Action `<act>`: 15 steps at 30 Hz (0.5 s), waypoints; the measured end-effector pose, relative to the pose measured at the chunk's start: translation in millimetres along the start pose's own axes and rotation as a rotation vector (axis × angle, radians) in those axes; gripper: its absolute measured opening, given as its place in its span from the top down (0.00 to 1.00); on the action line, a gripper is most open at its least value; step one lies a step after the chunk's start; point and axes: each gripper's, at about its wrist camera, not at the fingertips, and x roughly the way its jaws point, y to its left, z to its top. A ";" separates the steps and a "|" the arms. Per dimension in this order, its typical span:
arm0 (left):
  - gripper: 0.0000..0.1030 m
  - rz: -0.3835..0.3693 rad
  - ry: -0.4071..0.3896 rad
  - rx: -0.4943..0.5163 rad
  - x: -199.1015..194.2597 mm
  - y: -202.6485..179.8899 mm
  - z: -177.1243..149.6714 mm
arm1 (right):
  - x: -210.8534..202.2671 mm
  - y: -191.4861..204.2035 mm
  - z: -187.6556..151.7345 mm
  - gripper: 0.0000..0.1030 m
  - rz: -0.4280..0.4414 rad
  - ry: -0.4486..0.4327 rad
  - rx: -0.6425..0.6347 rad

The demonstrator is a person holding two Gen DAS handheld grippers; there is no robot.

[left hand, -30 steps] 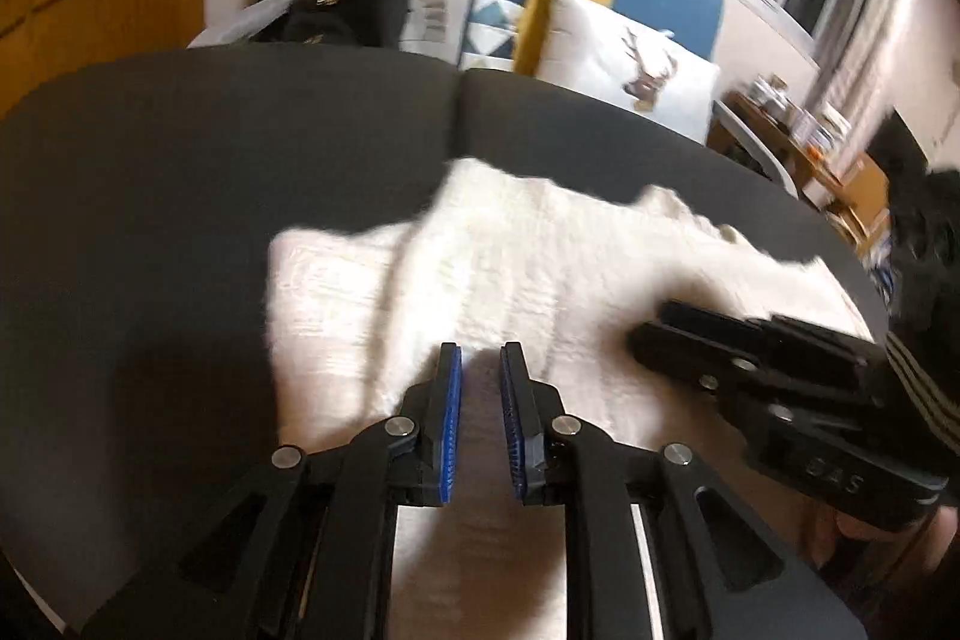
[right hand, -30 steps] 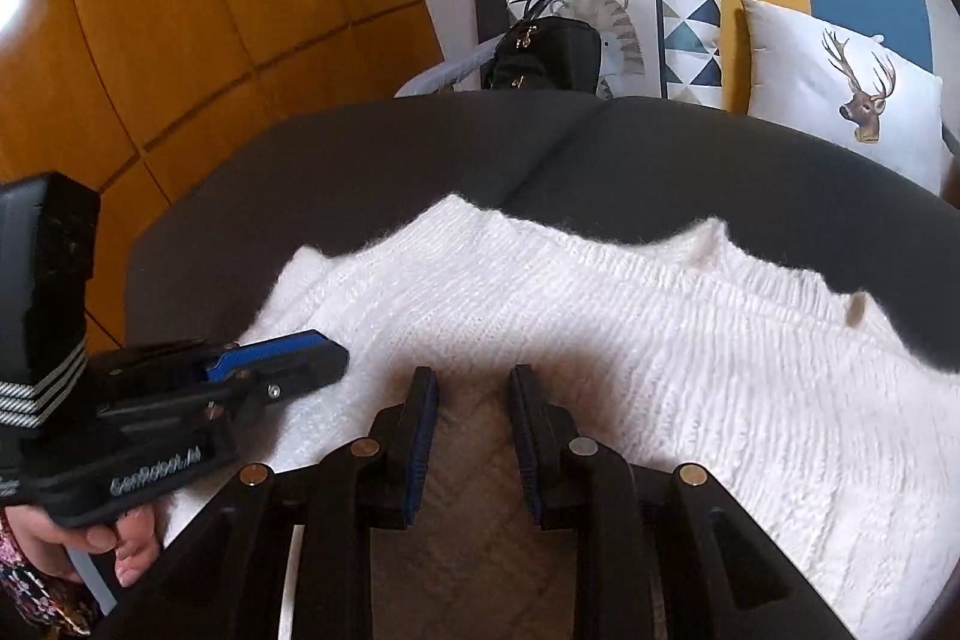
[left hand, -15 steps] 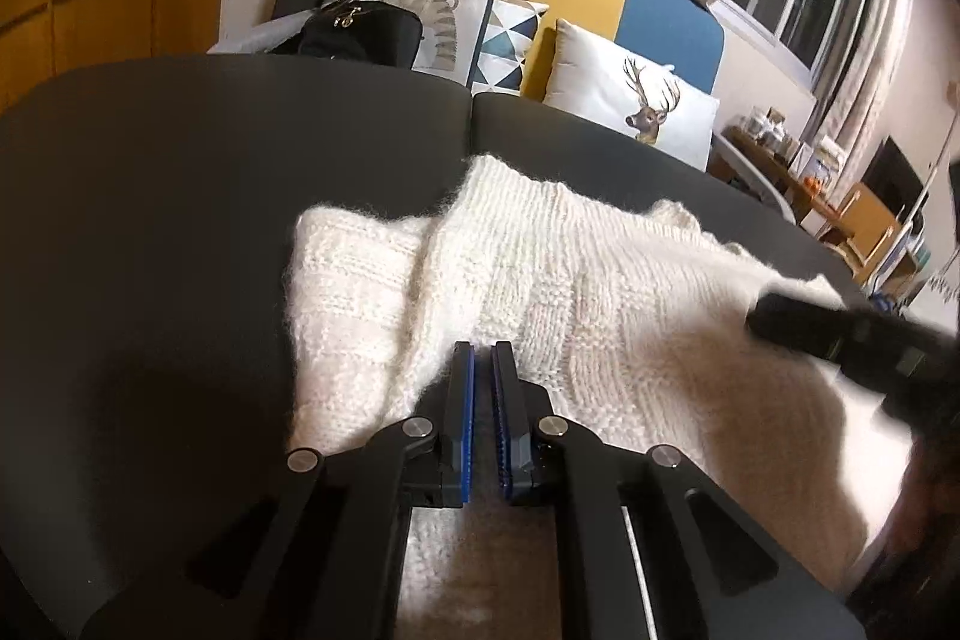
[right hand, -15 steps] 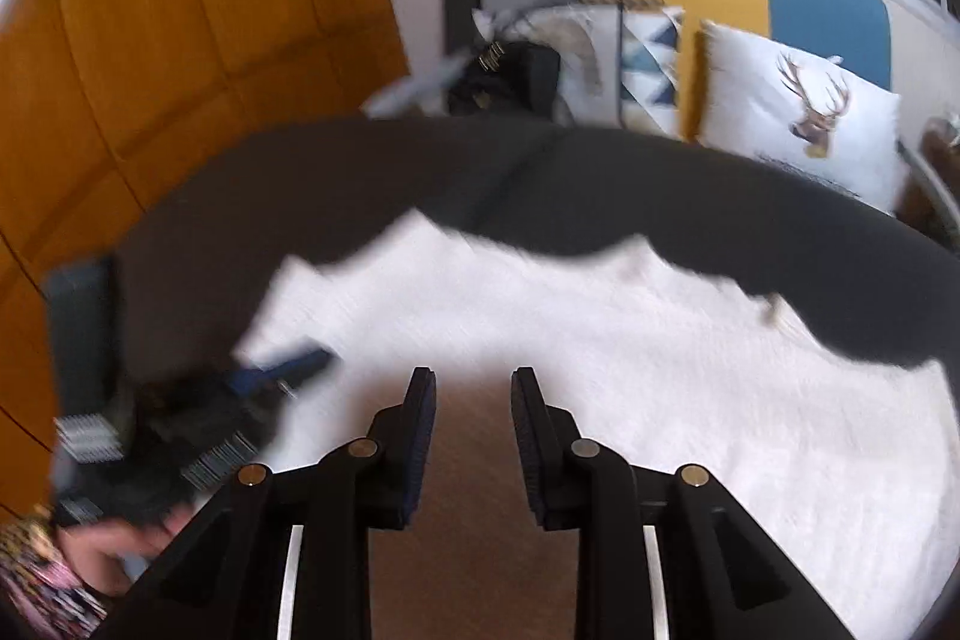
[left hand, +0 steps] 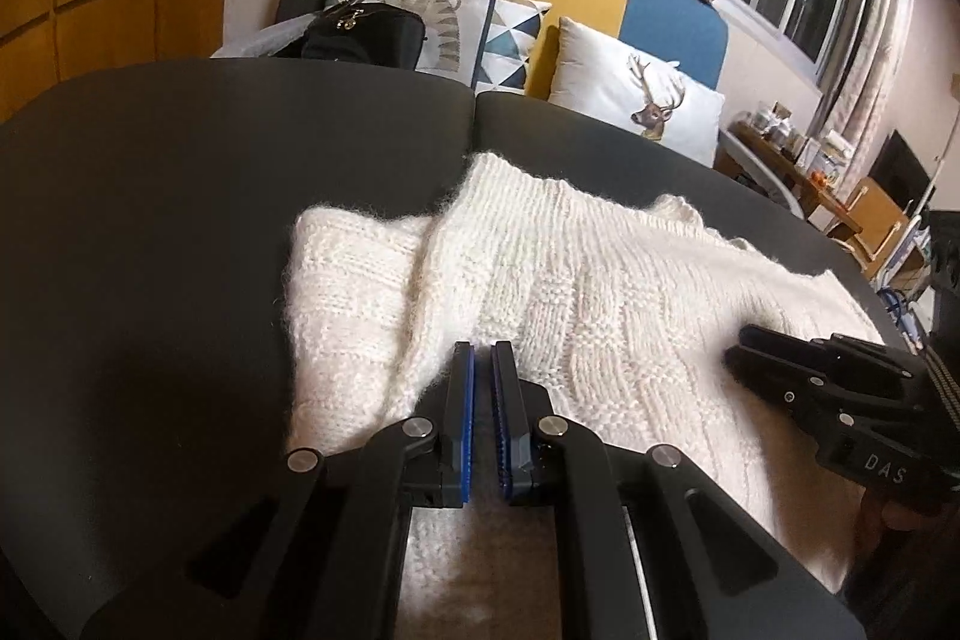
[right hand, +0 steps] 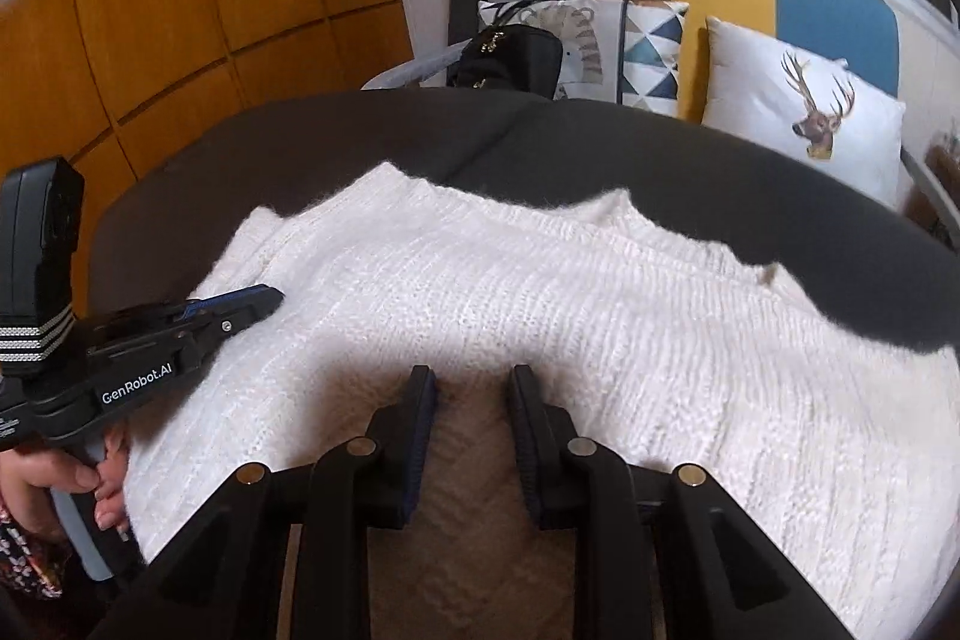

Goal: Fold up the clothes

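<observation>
White sweater [right hand: 540, 304] spread across the dark sofa [left hand: 180, 172], its long axis running side to side under both grippers.

Its left end is already doubled over, and the left gripper [left hand: 483, 370] hangs over that fold, angled down, jaws nearly shut with nothing visibly caught between them. The right gripper [right hand: 471, 388] points down at the middle of the near edge, jaws parted and empty. The unfolded right end lies off to the right gripper's side, so that hand is likely nearer for the next fold.
</observation>
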 end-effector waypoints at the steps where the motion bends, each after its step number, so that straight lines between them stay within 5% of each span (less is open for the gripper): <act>1: 0.92 0.007 0.020 -0.017 -2.0 -1.2 4.2 | -4.8 -0.5 2.0 0.74 0.019 0.010 0.013; 3: 0.91 0.005 0.045 -0.069 -9.8 -4.2 13.9 | -29.8 -2.6 7.3 0.74 0.061 -0.033 0.089; 6: 0.90 -0.052 -0.023 -0.117 -28.7 -14.5 26.8 | -73.7 -18.7 5.9 0.74 0.043 -0.176 0.181; 8: 0.86 -0.084 -0.033 -0.060 -27.6 -35.1 32.6 | -85.7 -37.6 -1.8 0.74 -0.030 -0.167 0.237; 11: 0.85 -0.131 -0.005 0.043 -14.6 -66.7 37.2 | -79.5 -64.5 -16.6 0.77 0.054 -0.125 0.349; 15: 0.85 -0.073 0.038 0.174 21.2 -90.5 29.7 | -68.4 -68.4 -28.1 0.78 0.109 -0.119 0.332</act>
